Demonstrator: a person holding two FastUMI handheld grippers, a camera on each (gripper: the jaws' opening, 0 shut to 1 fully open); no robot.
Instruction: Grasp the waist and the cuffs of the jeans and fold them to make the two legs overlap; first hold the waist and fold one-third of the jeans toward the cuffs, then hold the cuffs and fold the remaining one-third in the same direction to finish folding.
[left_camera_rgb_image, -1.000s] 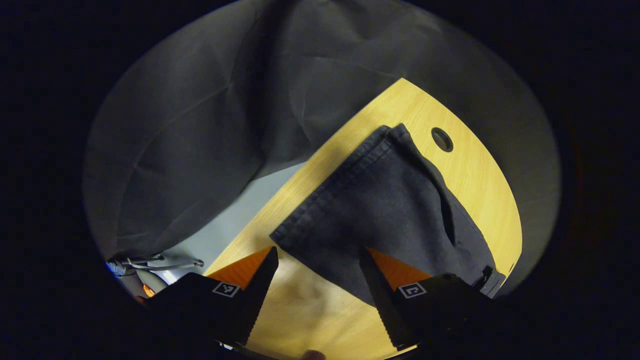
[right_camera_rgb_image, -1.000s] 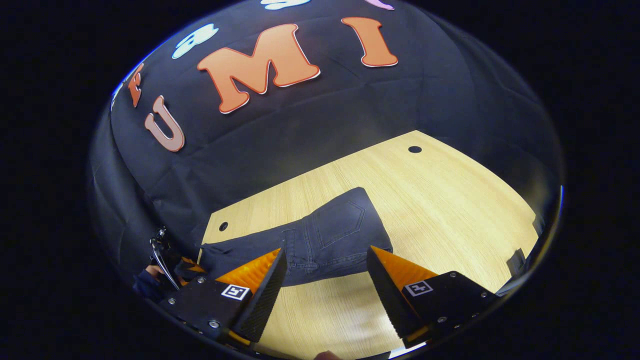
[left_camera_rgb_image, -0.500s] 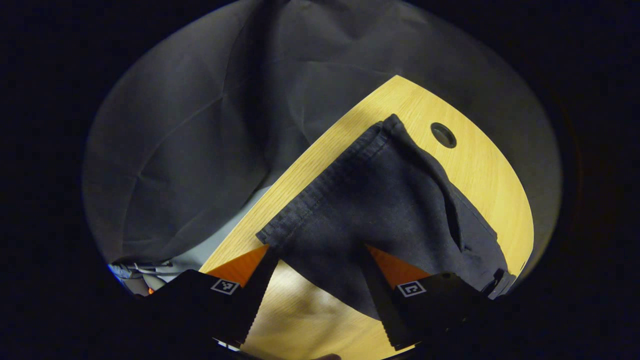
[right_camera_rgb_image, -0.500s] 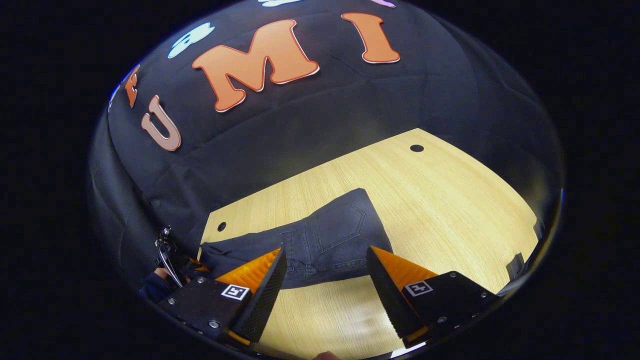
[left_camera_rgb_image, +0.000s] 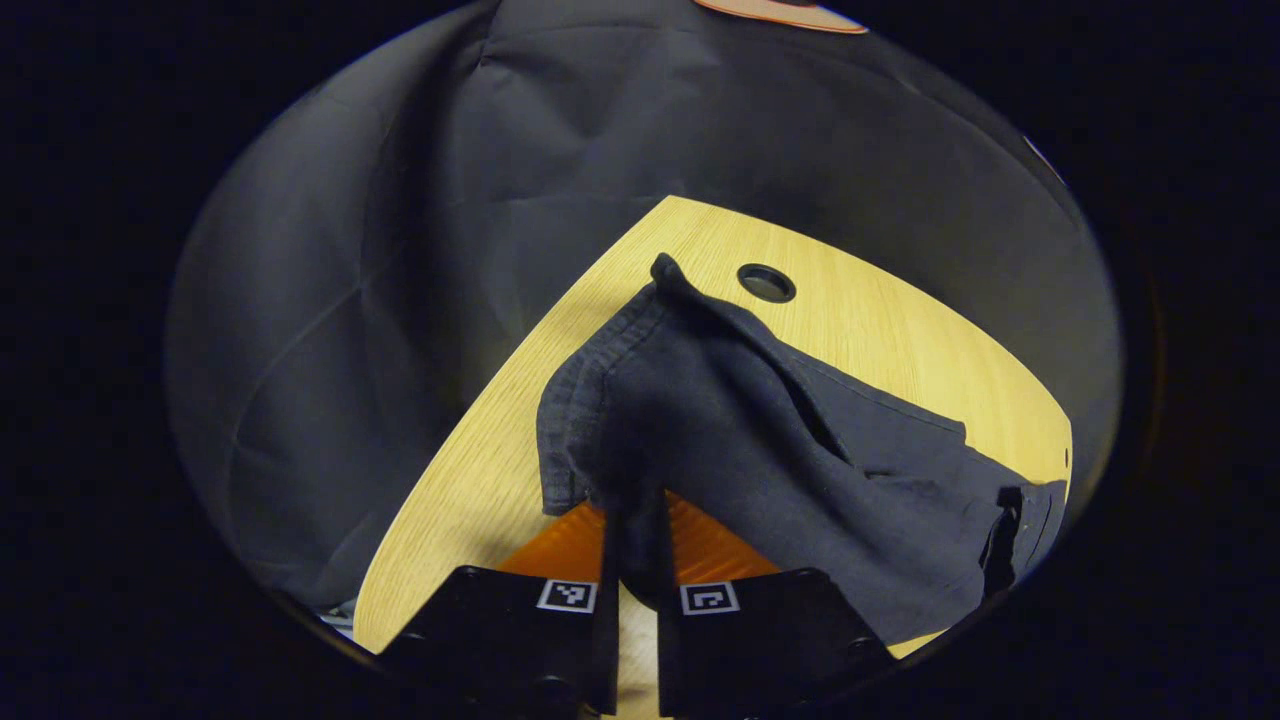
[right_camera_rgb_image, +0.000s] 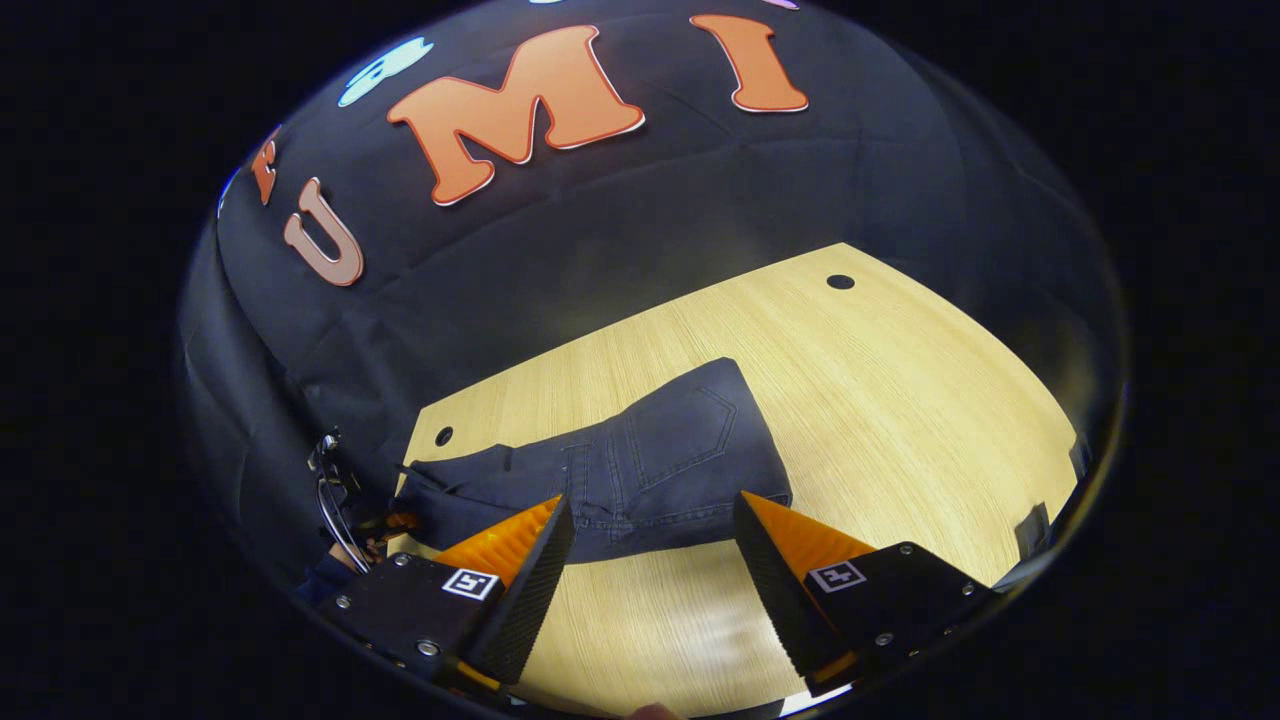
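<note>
Jeans (left_camera_rgb_image: 760, 440) cuff — pinched in left gripper (left_camera_rgb_image: 632, 545)

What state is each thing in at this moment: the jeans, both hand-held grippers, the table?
Jeans: lying along the table, legs already overlapped, cuff end bunched and lifted.
Left hand-held gripper: shut on the jeans at the cuff end.
Right hand-held gripper: open, hovering near the waist end, not touching the denim.
Table: wooden, with round cable holes; jeans resting on it.
</note>
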